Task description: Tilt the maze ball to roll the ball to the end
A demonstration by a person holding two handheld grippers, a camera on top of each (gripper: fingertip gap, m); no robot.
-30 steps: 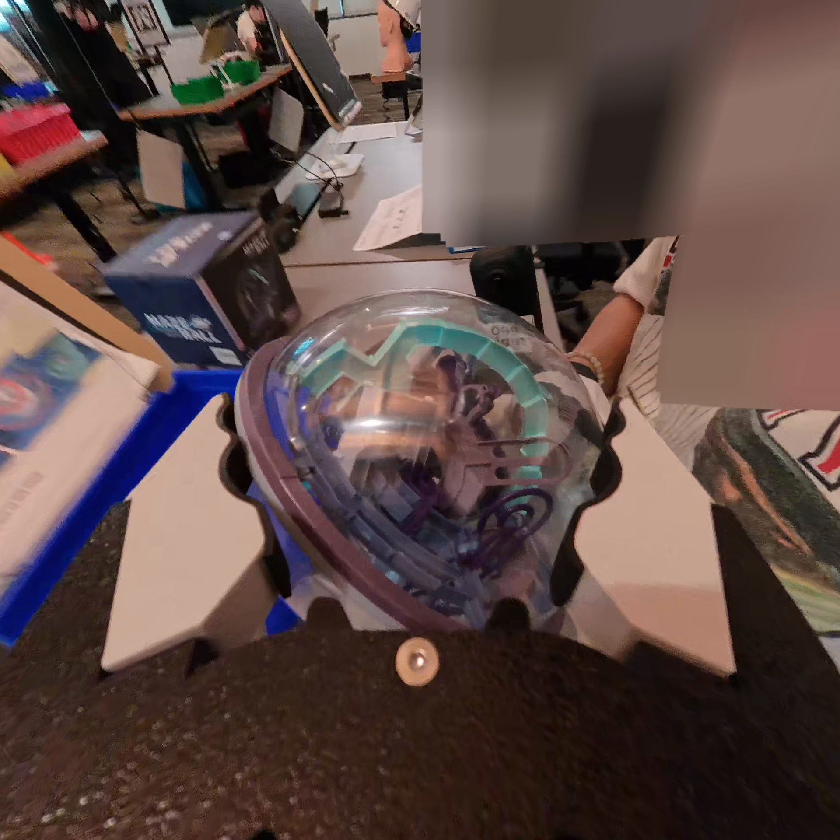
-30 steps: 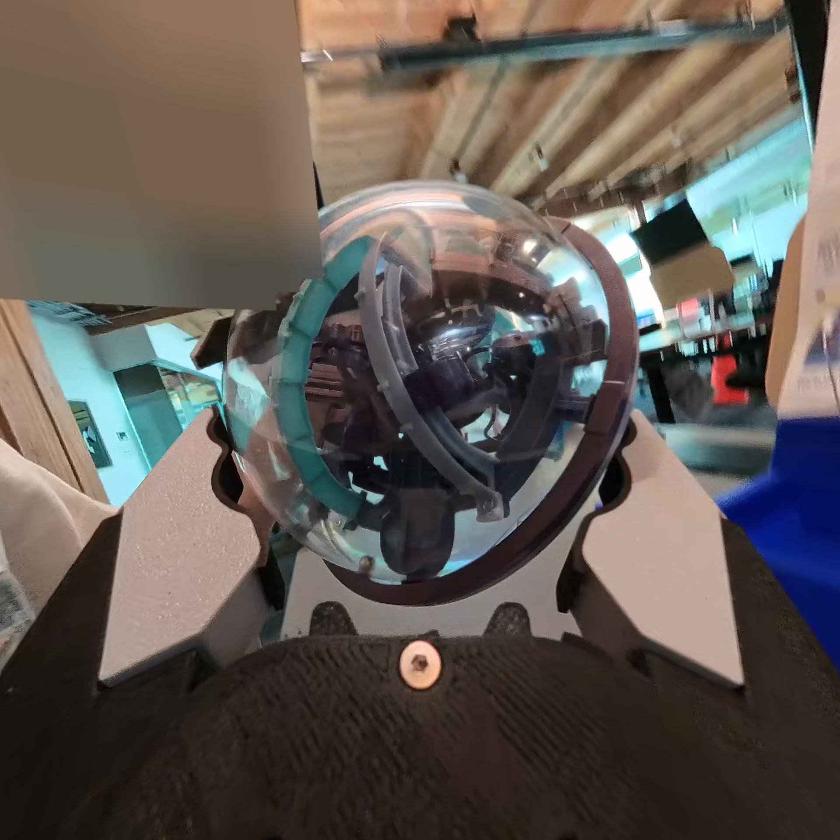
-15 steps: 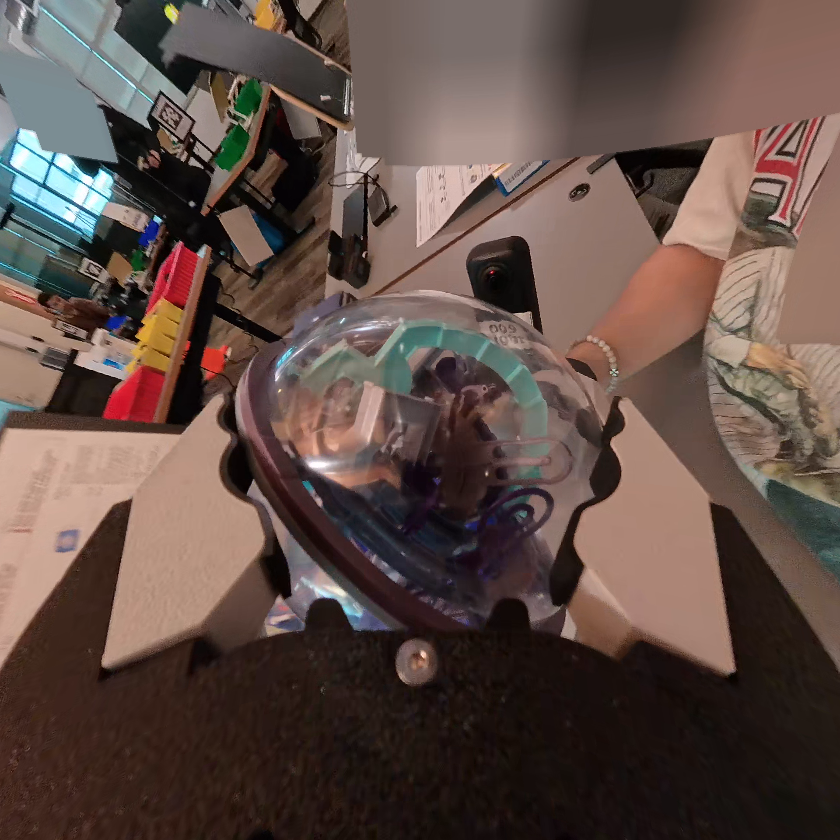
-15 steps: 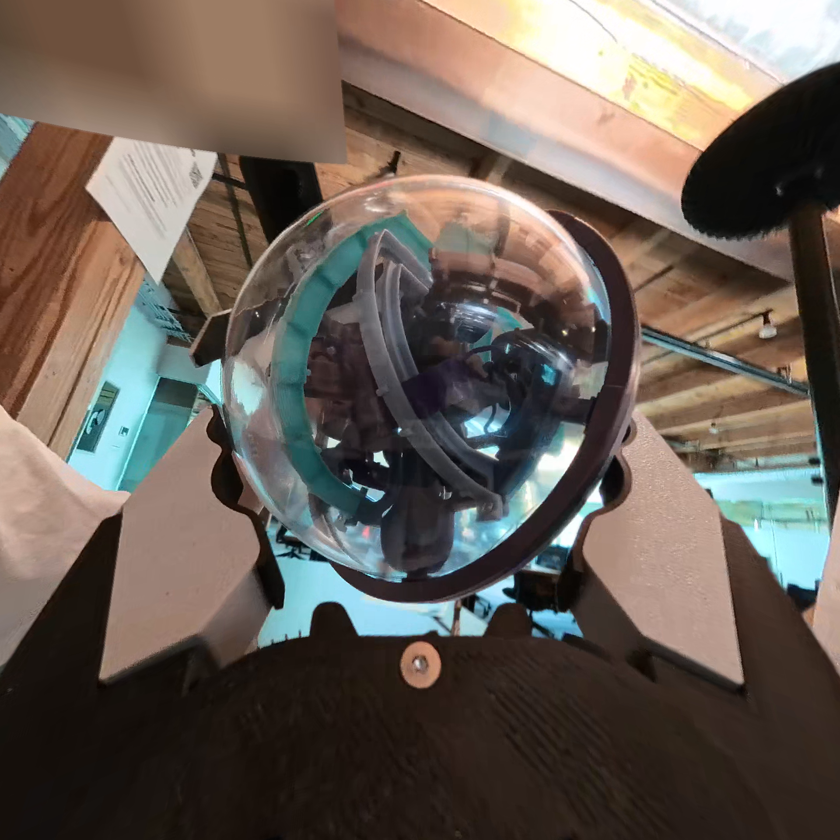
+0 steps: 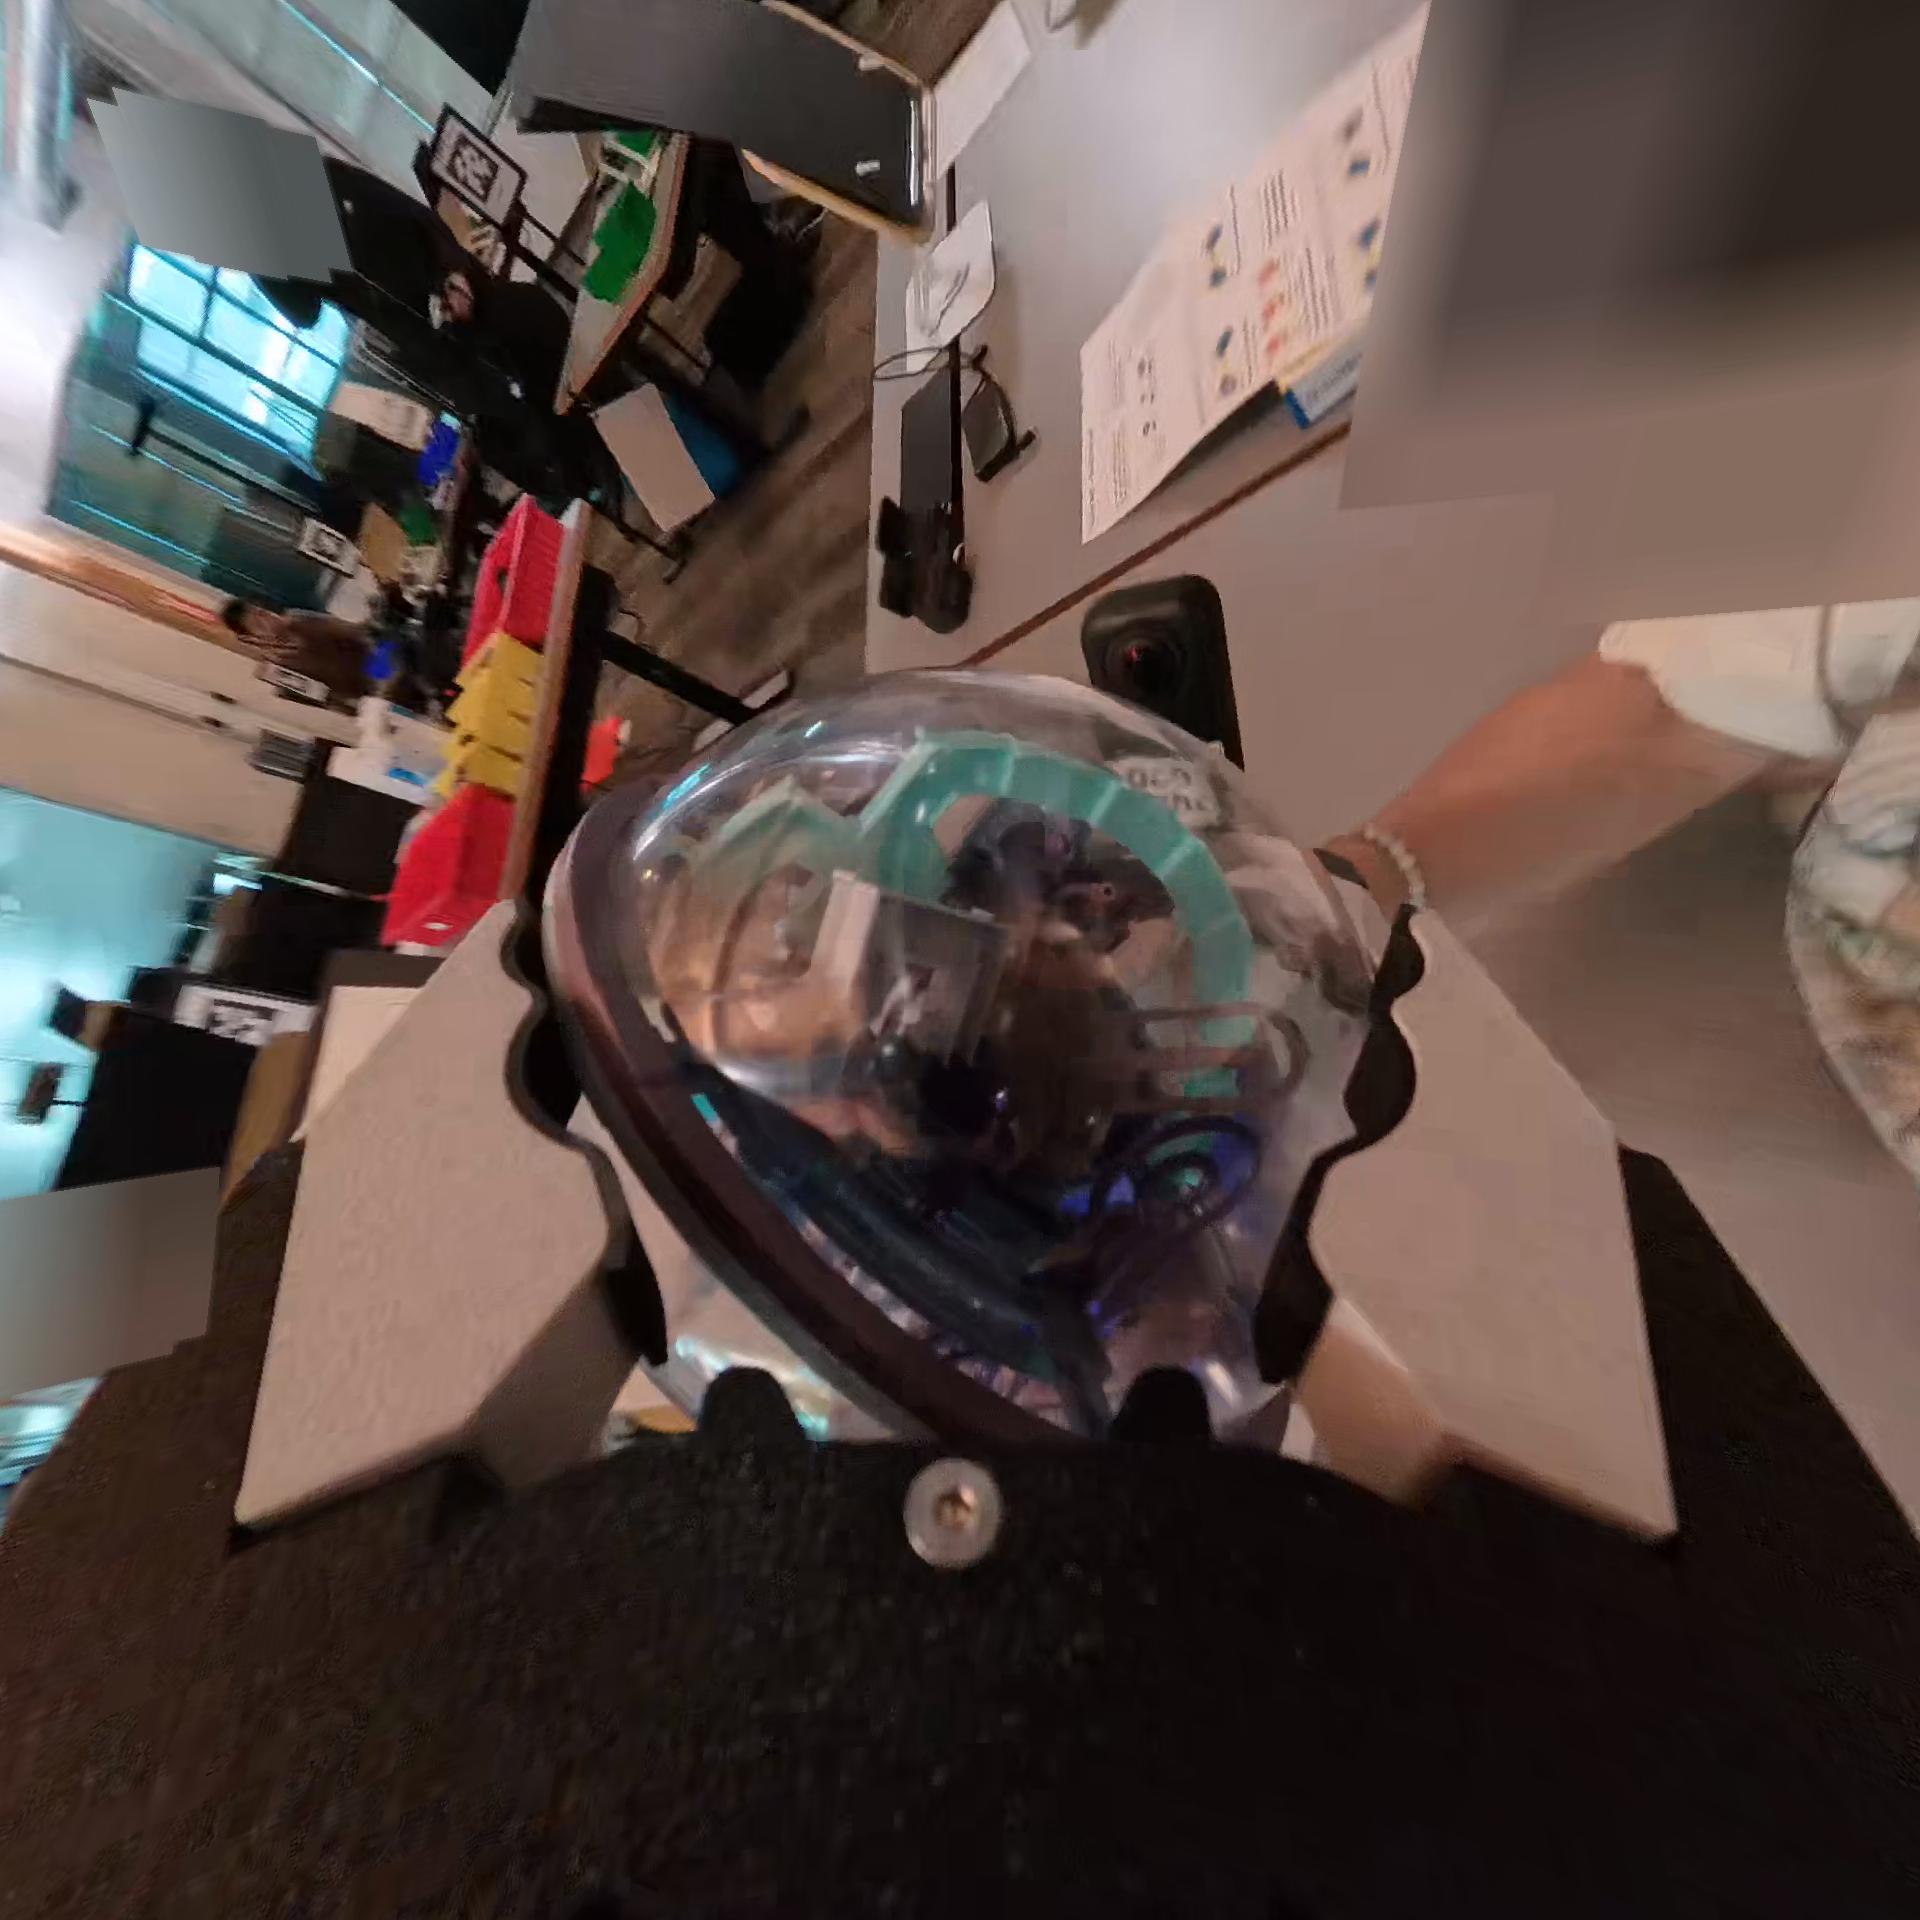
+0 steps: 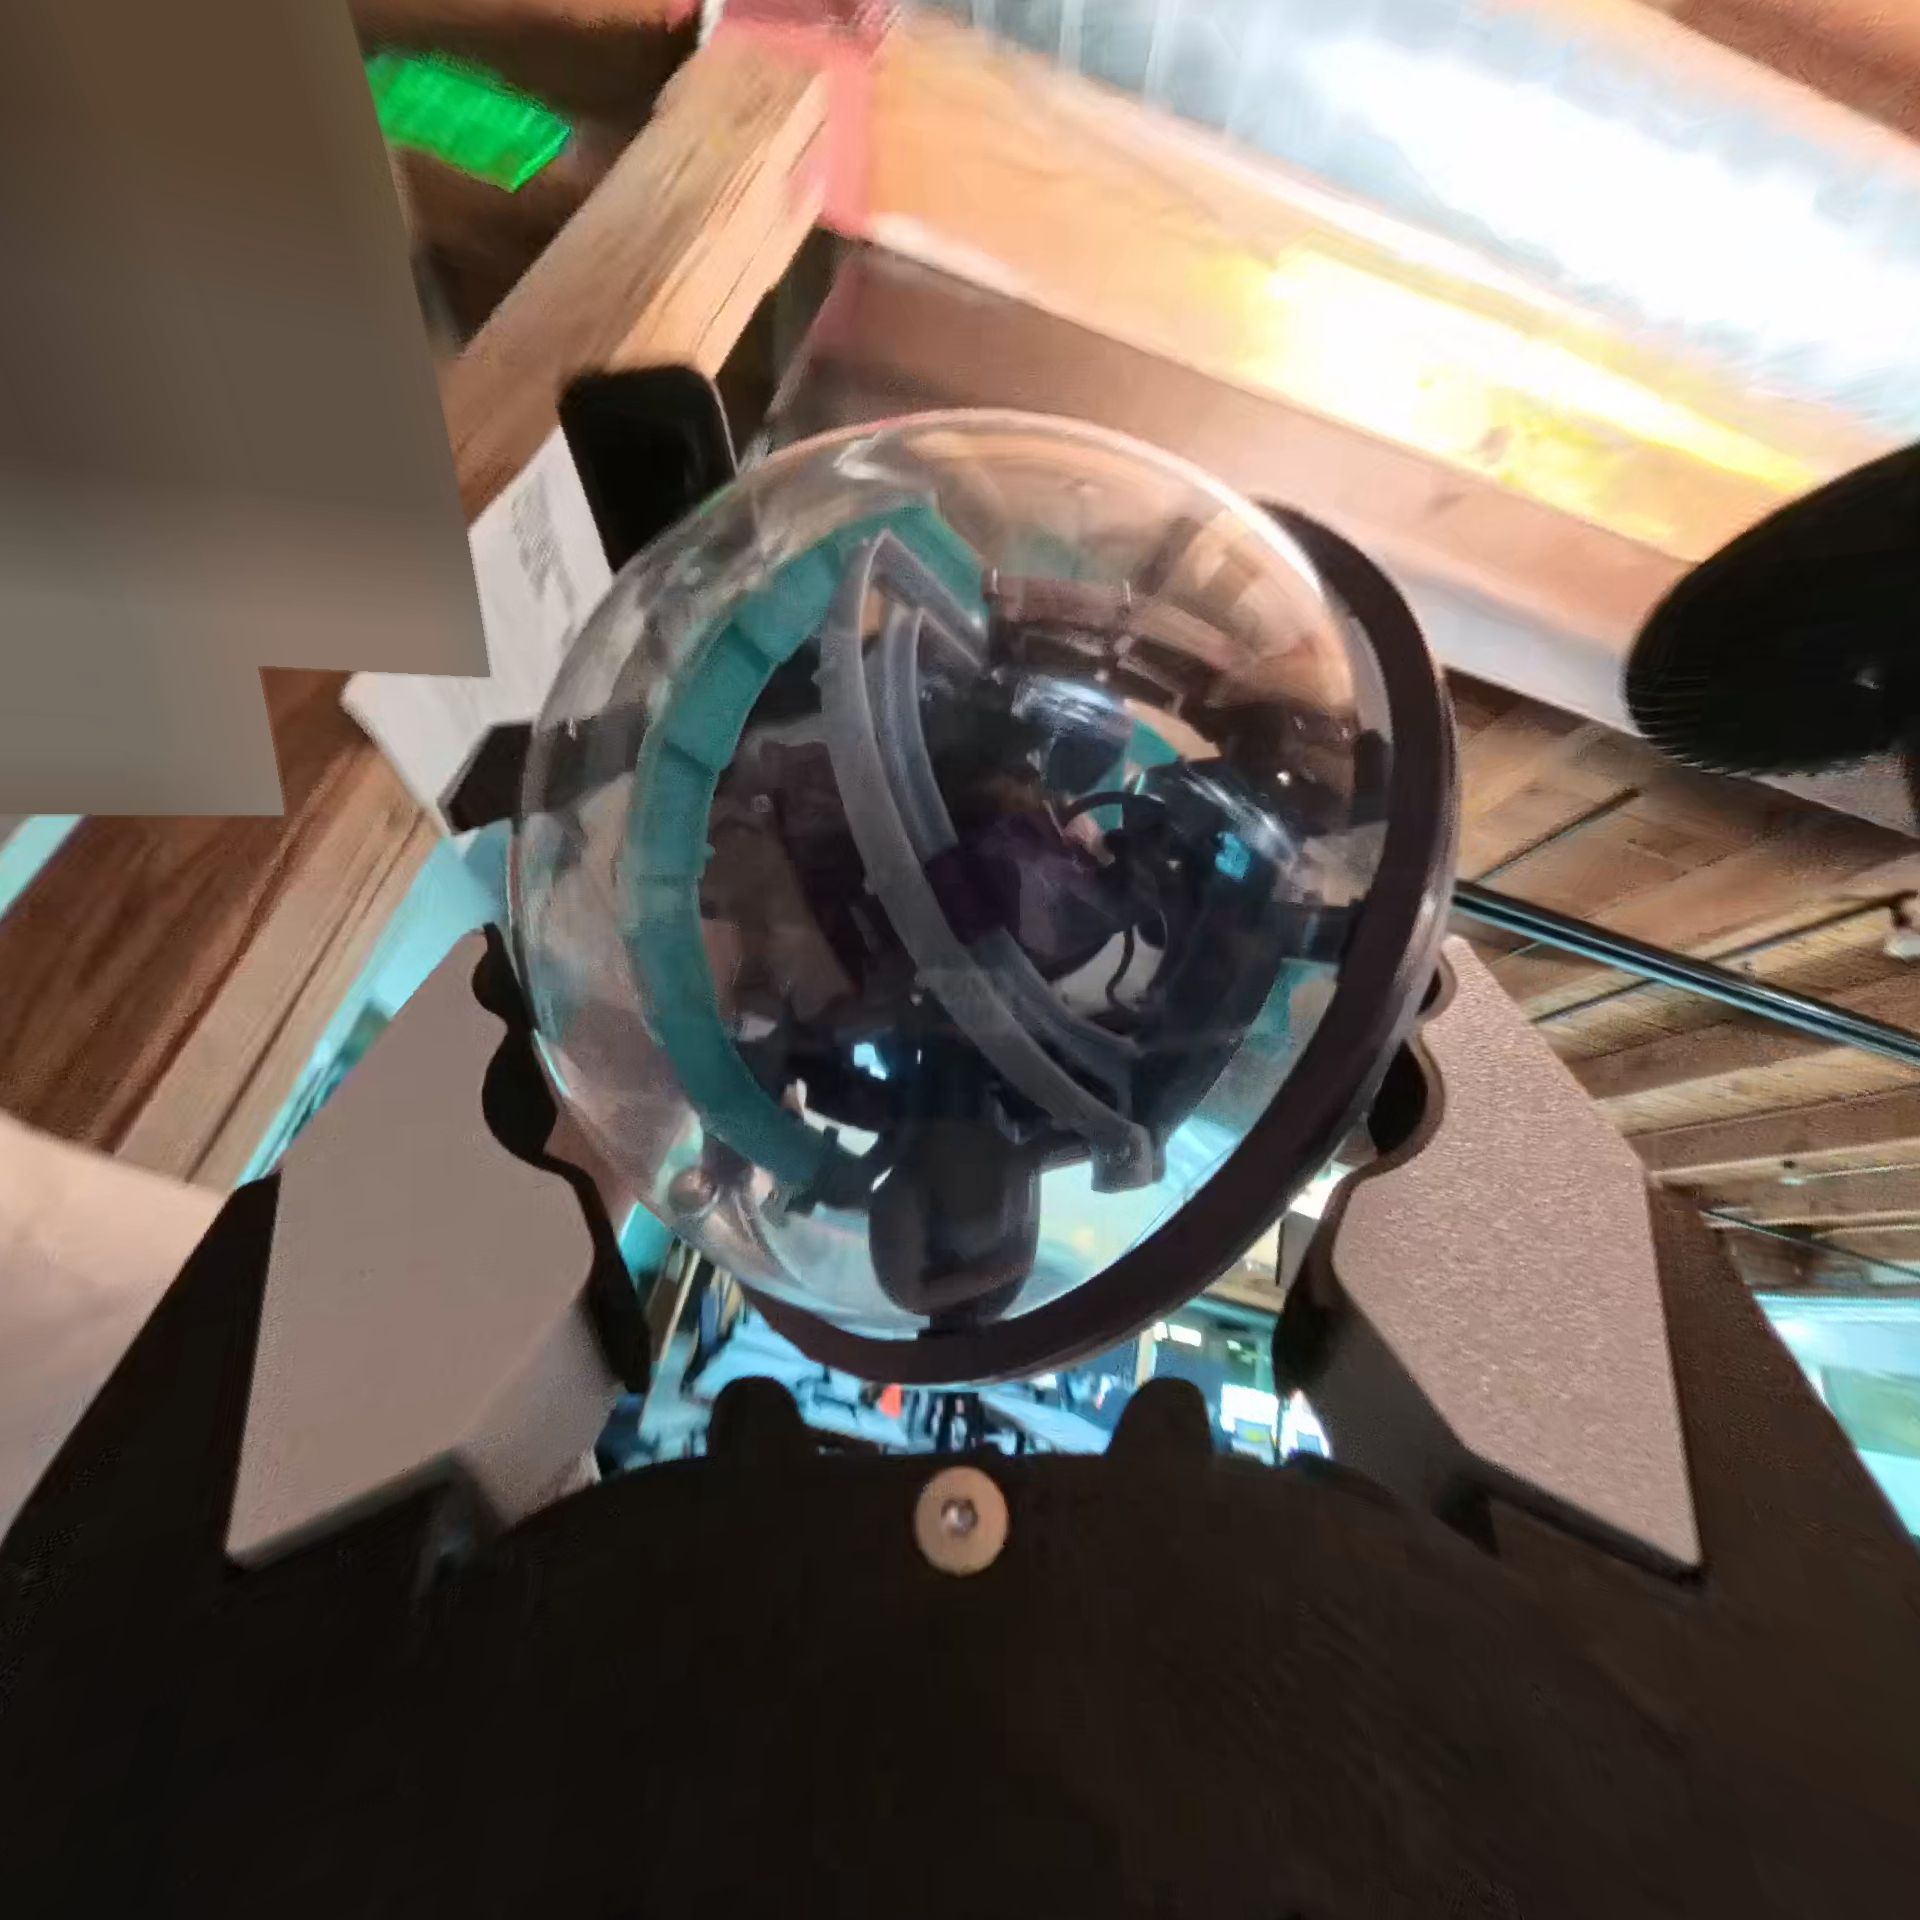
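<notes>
The maze ball [image 5: 956, 1039] is a clear sphere with a teal ring track [image 5: 1174, 831], grey and purple tracks and a dark equator ring. It is held in the air, off the table. My left gripper [image 5: 956, 935] is shut on it, with grey fingers [image 5: 416, 1143] at both sides. My right gripper [image 6: 966, 956] is shut on the same maze ball [image 6: 977, 914] from the opposite side and points up at the ceiling. A small silvery ball [image 6: 694, 1187] sits low on the left inside the sphere.
A person's forearm with a bead bracelet [image 5: 1507, 790] is behind the sphere. A black camera [image 5: 1153, 655], papers [image 5: 1226, 312] and cables lie on the grey table [image 5: 1091, 208]. Red and yellow bins [image 5: 488, 727] stand further left. Wooden beams [image 6: 1039, 364] and a black disc [image 6: 1787, 623] are overhead.
Both grippers have rolled and tilted together with the maze ball still clamped. The room has turned sideways in the left view. The right view has swung from the room up to the ceiling.
</notes>
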